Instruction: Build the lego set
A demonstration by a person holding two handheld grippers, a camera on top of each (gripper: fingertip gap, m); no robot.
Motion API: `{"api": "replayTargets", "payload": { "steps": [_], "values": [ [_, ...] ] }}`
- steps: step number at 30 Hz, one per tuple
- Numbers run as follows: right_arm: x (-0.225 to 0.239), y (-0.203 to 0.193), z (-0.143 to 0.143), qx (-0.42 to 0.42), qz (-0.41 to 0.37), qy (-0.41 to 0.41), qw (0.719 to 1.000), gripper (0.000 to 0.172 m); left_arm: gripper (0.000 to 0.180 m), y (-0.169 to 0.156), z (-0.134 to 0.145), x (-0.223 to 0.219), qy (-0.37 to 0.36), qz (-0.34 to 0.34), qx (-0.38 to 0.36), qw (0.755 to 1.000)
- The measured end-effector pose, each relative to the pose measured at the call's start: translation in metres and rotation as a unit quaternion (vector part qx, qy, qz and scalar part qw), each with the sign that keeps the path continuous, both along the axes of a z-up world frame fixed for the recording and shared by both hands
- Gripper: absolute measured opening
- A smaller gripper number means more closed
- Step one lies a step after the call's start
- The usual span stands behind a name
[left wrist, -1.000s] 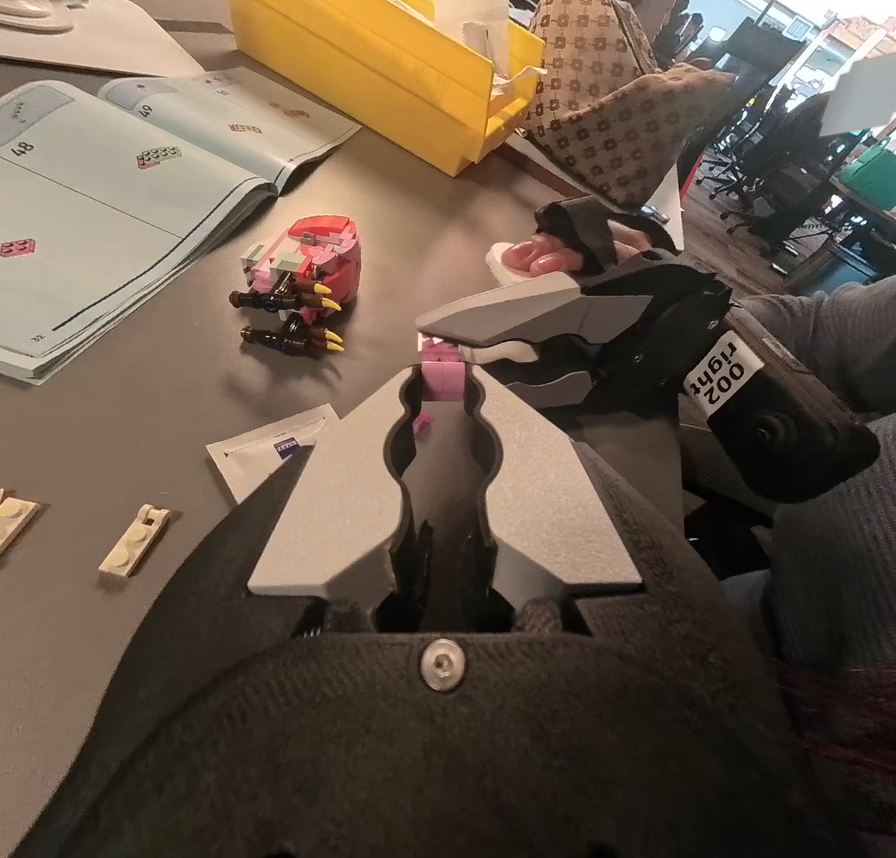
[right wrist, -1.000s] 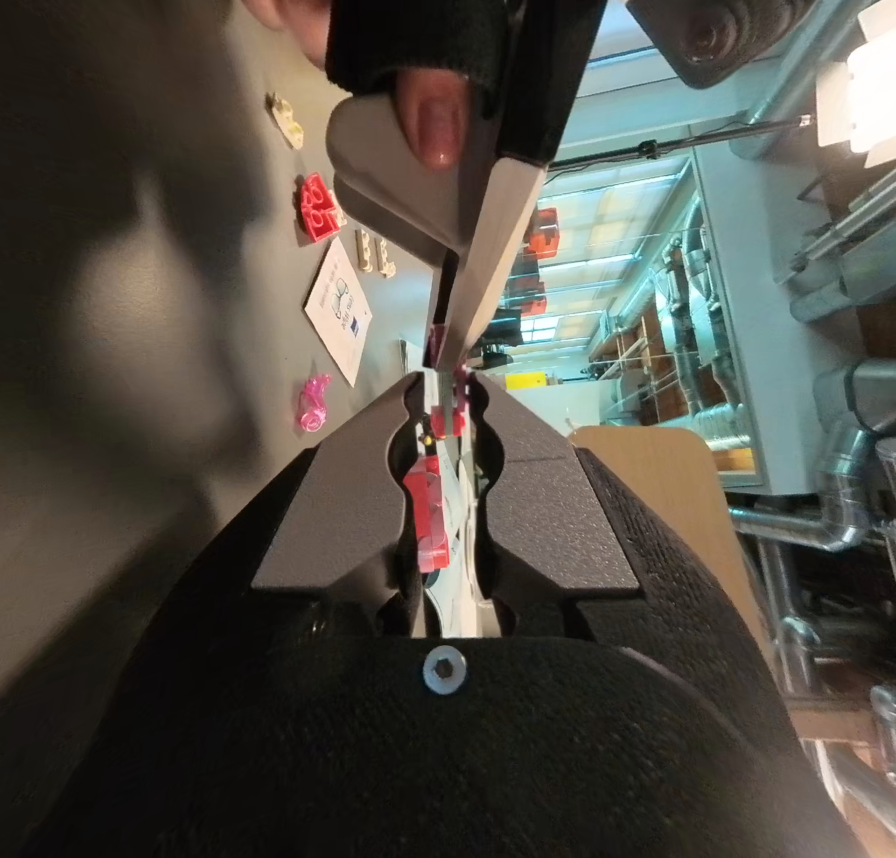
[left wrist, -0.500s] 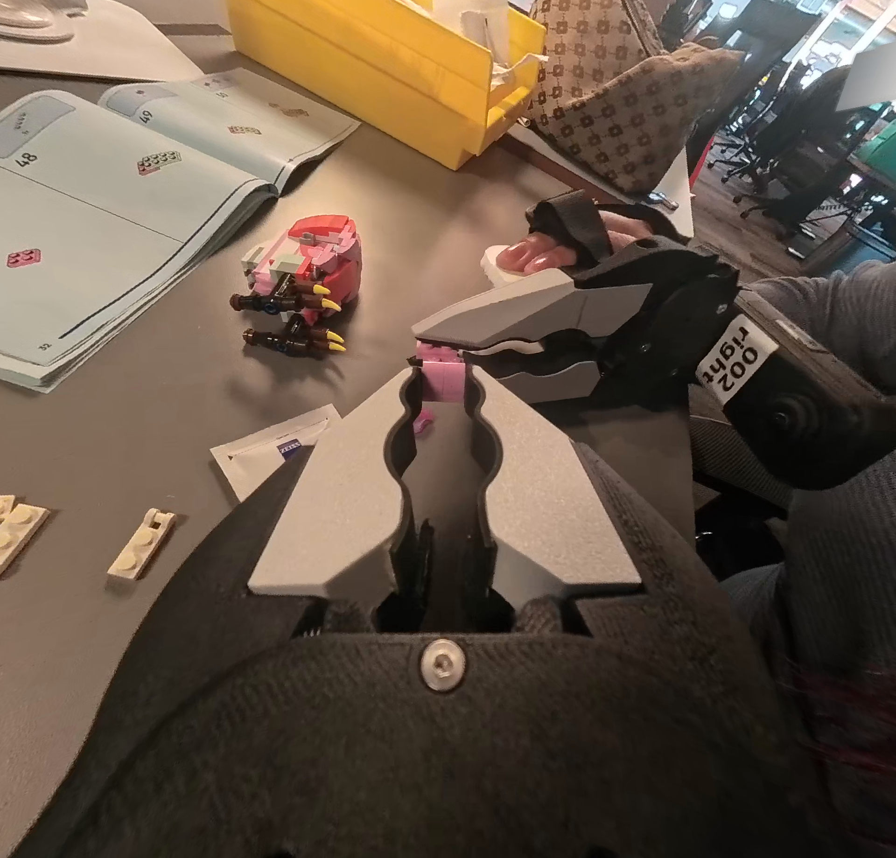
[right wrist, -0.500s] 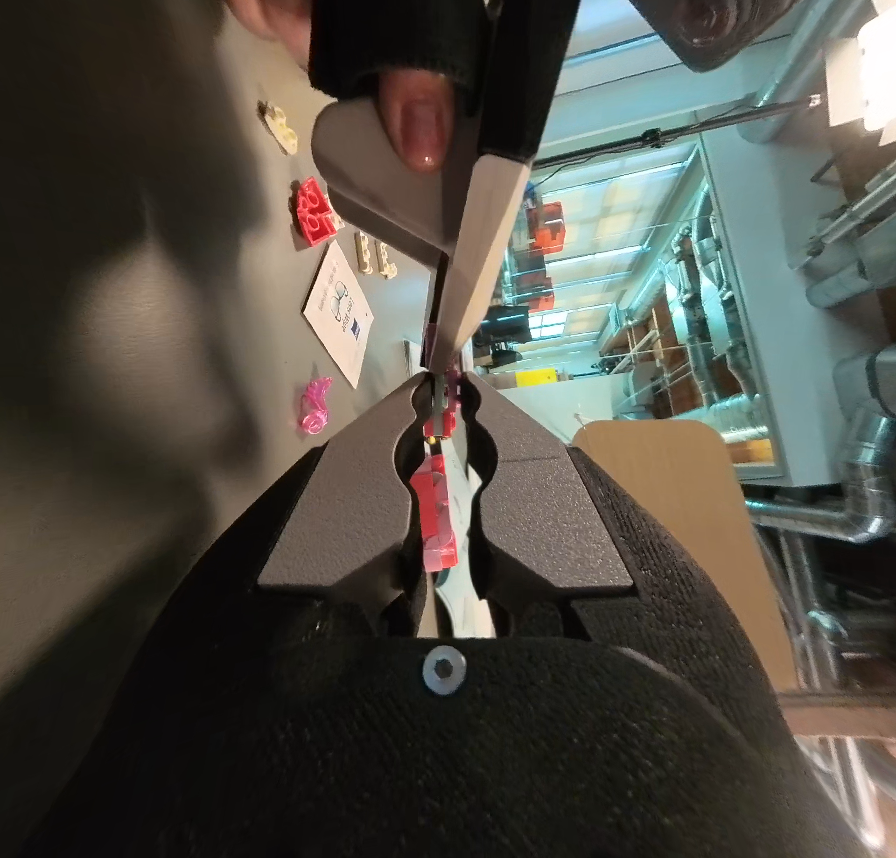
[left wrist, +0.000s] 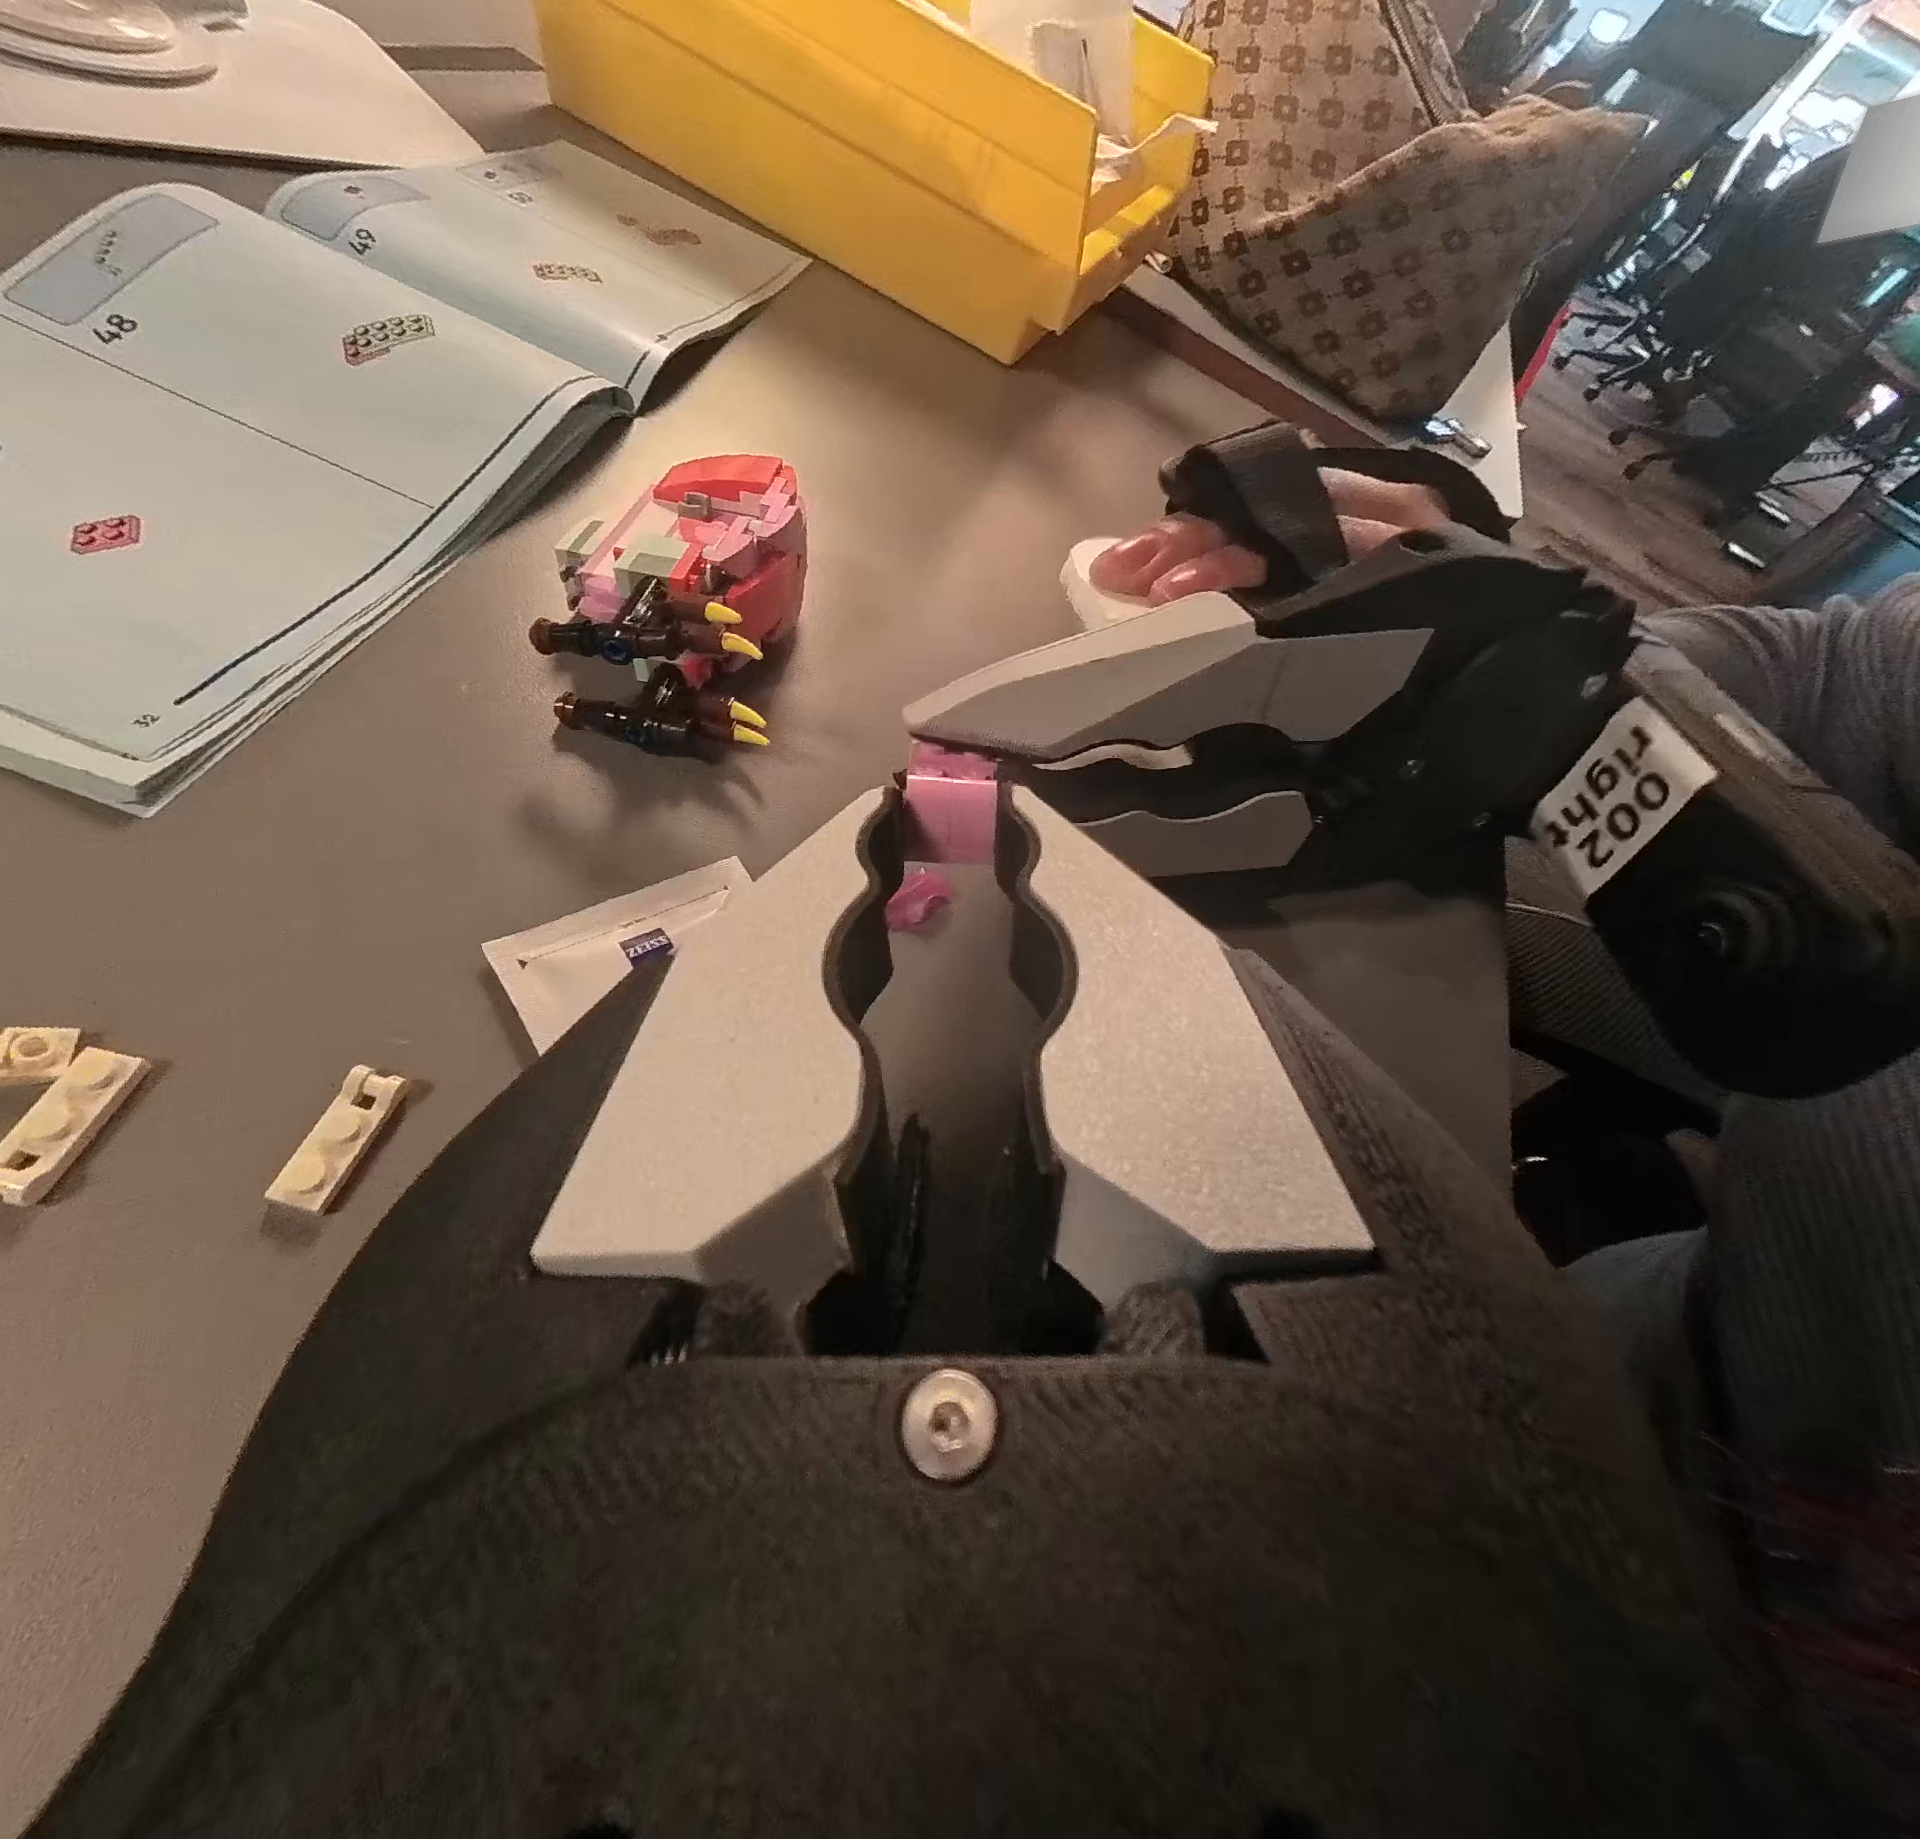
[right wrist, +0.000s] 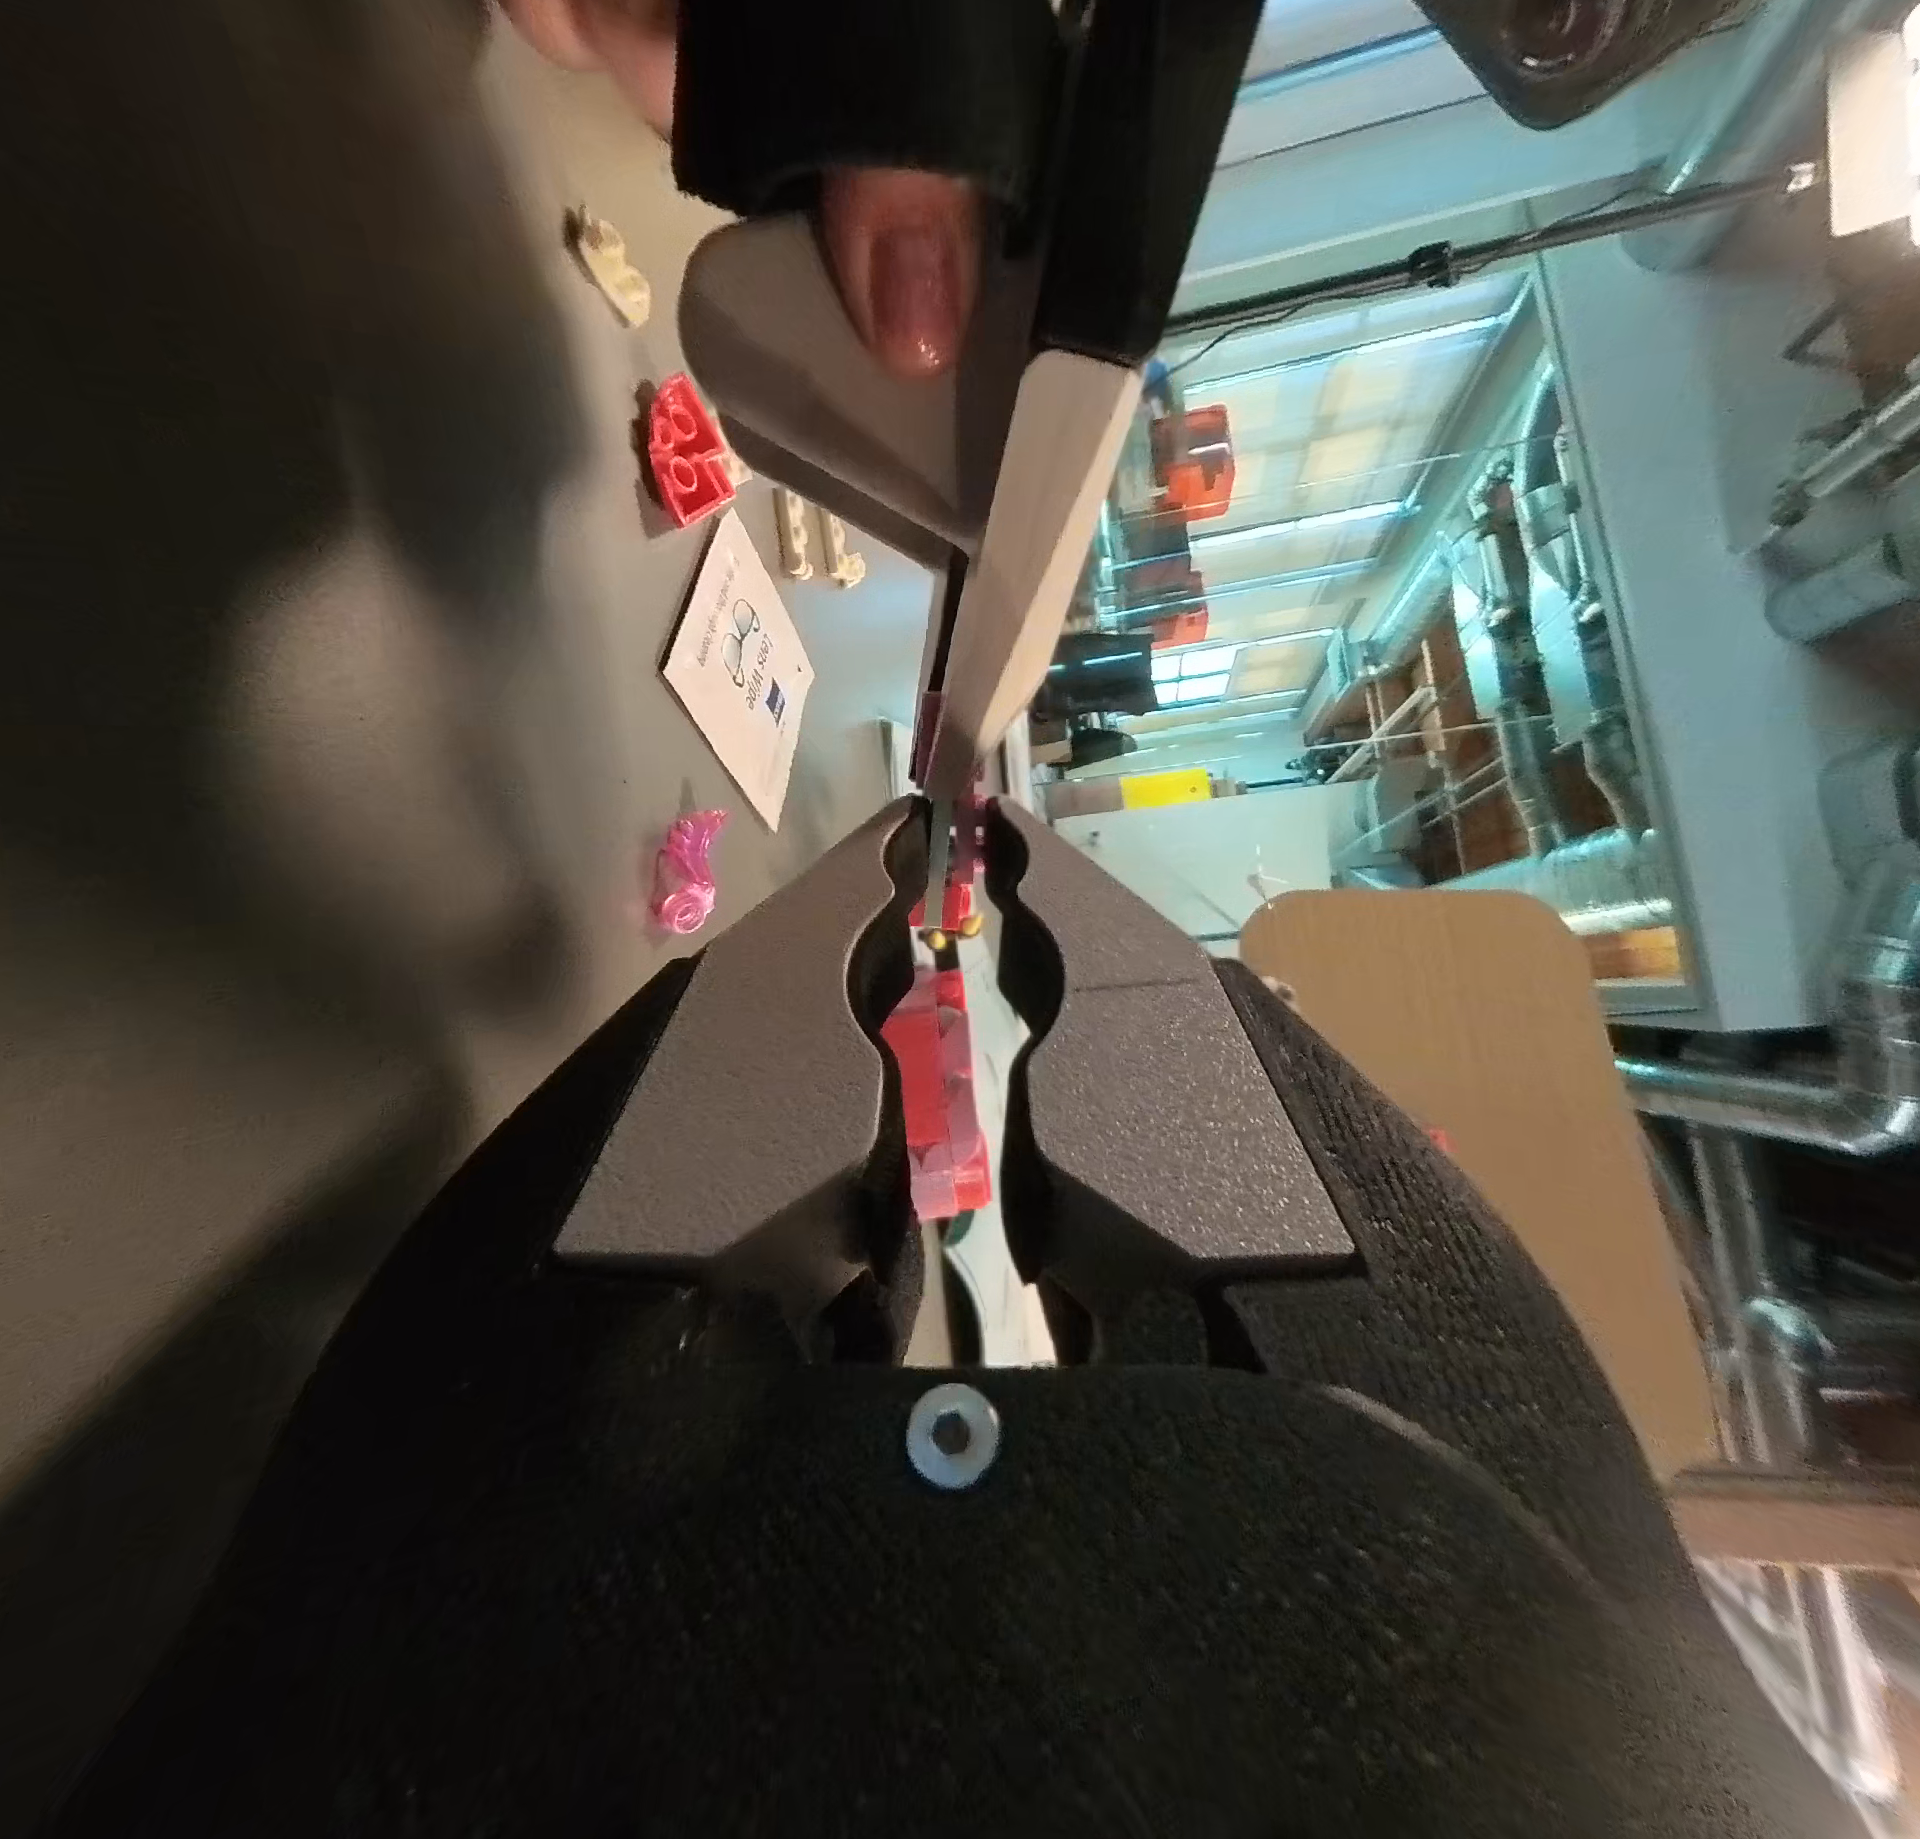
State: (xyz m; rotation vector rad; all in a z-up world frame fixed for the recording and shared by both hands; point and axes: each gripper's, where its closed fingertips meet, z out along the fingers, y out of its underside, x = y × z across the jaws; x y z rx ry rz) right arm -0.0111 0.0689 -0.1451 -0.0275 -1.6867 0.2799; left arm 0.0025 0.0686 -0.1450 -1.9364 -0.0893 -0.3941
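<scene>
The left tongs (left wrist: 951, 813) are closed on a small pink block (left wrist: 948, 825). Their two grey fingers press its sides at the very tips, and the block is held just above the grey table (left wrist: 312, 854). The right tongs (right wrist: 951, 818) come in from the right, turned on their side, and meet the same block. In the left wrist view their upper finger (left wrist: 1081, 662) lies on the block's studded top, while the lower fingertip is hidden behind the left tongs. In their own view the fingers stand narrowly apart, with a thin grey strip and a bit of the pink block pinched between the tips. Red pieces show farther down the gap, and whether they touch the pads cannot be told.

A hand (left wrist: 1195, 558) in a black strap grips the right tongs, with its fingertips on the white lever. The left tongs point forward and slightly down, level with the block.

A clear pink piece (left wrist: 914, 901) lies on the table directly under the block. A white sachet (left wrist: 582, 948) lies just beside the left finger. A red and pink toy model (left wrist: 717, 563) with yellow-tipped claws lies near, and beyond it are an open booklet (left wrist: 260, 387) and a yellow bin (left wrist: 831, 106). Cream flat pieces (left wrist: 338, 1135) lie well apart to the left.
</scene>
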Motion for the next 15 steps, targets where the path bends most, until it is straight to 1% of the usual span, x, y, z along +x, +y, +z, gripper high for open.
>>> {"api": "replayTargets", "payload": {
  "steps": [5,9,11,14,15],
  "values": [
    [0.0010,0.0007,-0.0001,0.010,-0.012,-0.001,1.000,0.008,0.016,0.0002,-0.0005,0.0010,0.000,-0.003,-0.002,1.000],
    [0.0012,0.0008,0.0016,0.043,-0.017,0.017,0.999,0.008,0.016,0.0000,0.0003,0.0015,-0.011,-0.003,0.000,1.000],
    [0.0014,0.0012,-0.0004,0.029,-0.014,0.001,0.999,0.006,0.016,0.0002,-0.0012,0.0018,-0.005,-0.003,-0.004,1.000],
    [0.0030,0.0005,-0.0016,-0.025,0.000,-0.031,0.999,0.006,0.015,0.0000,-0.0009,0.0036,0.003,-0.007,-0.003,1.000],
    [0.0028,0.0006,-0.0018,-0.024,0.001,-0.032,0.999,0.007,0.015,0.0001,-0.0010,0.0037,0.002,-0.007,-0.003,1.000]
  ]
}}
